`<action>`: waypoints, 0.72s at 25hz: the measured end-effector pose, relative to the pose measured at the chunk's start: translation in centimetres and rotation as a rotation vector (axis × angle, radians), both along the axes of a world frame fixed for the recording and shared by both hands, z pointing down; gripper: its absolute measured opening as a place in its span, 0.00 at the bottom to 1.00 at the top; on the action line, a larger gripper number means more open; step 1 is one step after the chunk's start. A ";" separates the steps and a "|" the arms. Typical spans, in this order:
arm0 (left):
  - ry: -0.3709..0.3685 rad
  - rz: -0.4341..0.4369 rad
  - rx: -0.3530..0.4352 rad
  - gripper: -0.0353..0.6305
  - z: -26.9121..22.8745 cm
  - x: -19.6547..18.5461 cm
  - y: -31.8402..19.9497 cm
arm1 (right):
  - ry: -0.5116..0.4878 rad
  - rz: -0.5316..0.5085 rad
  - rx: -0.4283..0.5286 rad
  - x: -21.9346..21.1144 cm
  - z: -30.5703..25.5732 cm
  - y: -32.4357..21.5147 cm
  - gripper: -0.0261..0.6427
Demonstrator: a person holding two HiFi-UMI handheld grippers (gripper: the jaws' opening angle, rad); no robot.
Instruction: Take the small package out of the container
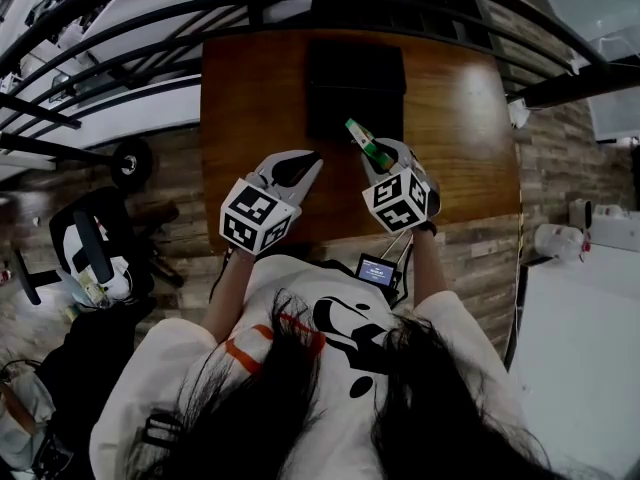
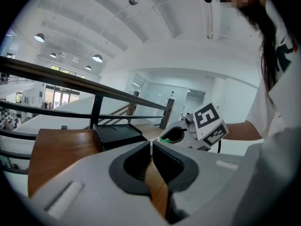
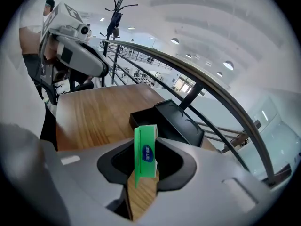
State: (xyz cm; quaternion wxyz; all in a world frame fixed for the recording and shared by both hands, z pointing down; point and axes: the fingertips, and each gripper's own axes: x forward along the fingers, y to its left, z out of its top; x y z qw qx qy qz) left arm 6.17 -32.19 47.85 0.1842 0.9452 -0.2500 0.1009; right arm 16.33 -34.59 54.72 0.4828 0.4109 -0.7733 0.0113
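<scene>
Nearest the person, the left gripper (image 1: 306, 166) hangs over the counter (image 1: 240, 118), its fingers pressed together on nothing. Beside it, the right gripper (image 1: 378, 156) pinches the small green package (image 1: 362, 140). The package's long axis points past the fingertips toward the black container (image 1: 330, 88) just beyond.

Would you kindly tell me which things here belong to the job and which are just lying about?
Job: small green package, held by the right gripper; black container; left gripper, shut and empty.
Lying about: wooden table under it all; railing; chair on the floor.
</scene>
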 end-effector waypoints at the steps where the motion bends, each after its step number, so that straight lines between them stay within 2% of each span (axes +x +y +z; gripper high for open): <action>1: -0.002 0.000 0.000 0.05 0.1 0.1 0.4 | -0.014 0.003 -0.007 0.0 -0.1 0.7 0.22; 8: -0.031 -0.005 -0.005 0.05 0.4 0.4 4.0 | -0.104 0.008 -0.043 -1.2 0.0 6.7 0.22; 18: -0.065 -0.032 0.011 0.05 0.0 0.7 10.4 | -0.160 -0.014 -0.033 -1.9 -0.1 14.2 0.22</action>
